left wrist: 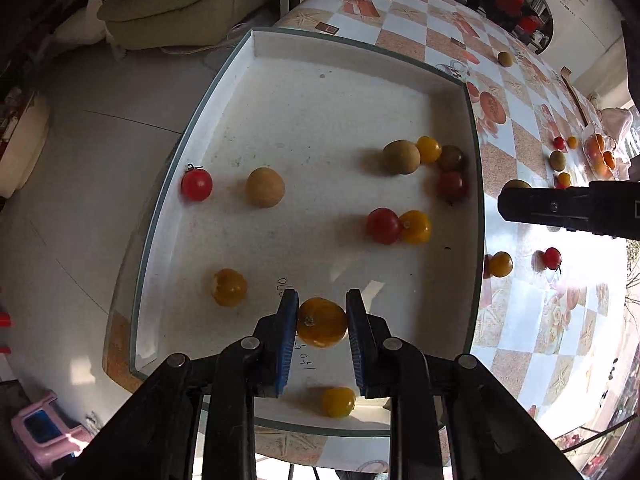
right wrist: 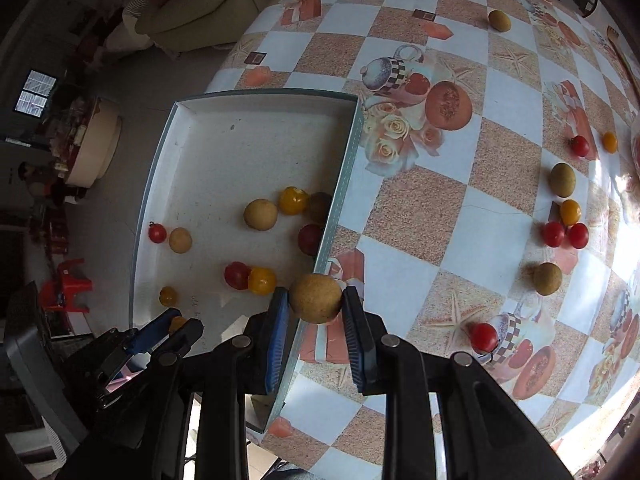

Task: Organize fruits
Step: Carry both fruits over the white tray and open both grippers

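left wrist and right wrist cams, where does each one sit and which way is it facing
Left wrist: sits on the left tongs, looking down into the white tray; its blue pads clamp a yellow tomato; the right tongs' black tip enters at right.
Right wrist: sits on the right tongs, facing the tray's right wall and the checkered tablecloth; it grips a tan longan; the left tongs show lower left.
Shared: the tray, the fruit inside, loose fruit on the cloth.

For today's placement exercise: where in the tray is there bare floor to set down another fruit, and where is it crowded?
Free: the tray's far half, beyond the tan fruit and red tomato; also the middle strip between them and the red-yellow pair. Crowded: the right wall cluster.
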